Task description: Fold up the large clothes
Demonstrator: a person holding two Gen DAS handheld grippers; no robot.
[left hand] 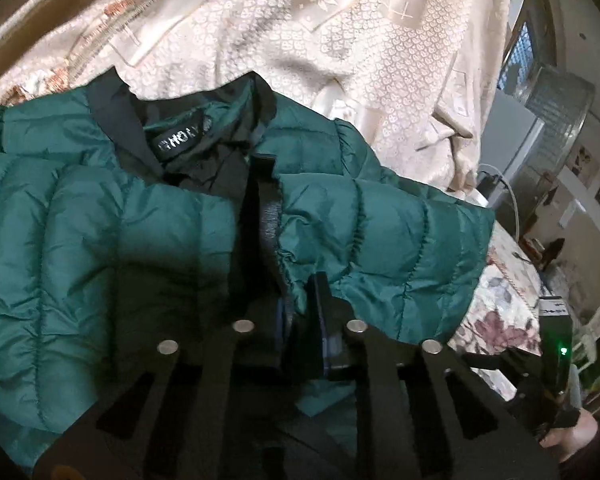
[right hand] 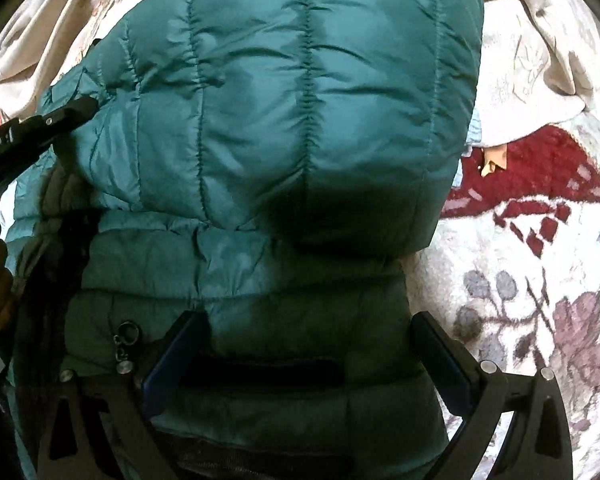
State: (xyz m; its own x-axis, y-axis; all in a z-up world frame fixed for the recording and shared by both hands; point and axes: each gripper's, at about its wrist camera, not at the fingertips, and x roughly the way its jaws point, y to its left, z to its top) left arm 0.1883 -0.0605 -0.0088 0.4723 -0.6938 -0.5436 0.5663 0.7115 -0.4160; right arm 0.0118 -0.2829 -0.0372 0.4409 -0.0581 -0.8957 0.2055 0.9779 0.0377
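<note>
The left gripper (left hand: 300,312) pinches the green puffer jacket (left hand: 100,220) at its front edge below the collar, while the right gripper (right hand: 308,352) gapes, straddling the hem end

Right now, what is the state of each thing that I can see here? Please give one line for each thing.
Green jacket: lying on the bed, unzipped, one part folded over the body.
Zipper pull: loose, lying on the jacket.
Left gripper: shut on the jacket's front edge.
Right gripper: open, jaws wide over the jacket.
Cream bedspread: rumpled behind the jacket.
</note>
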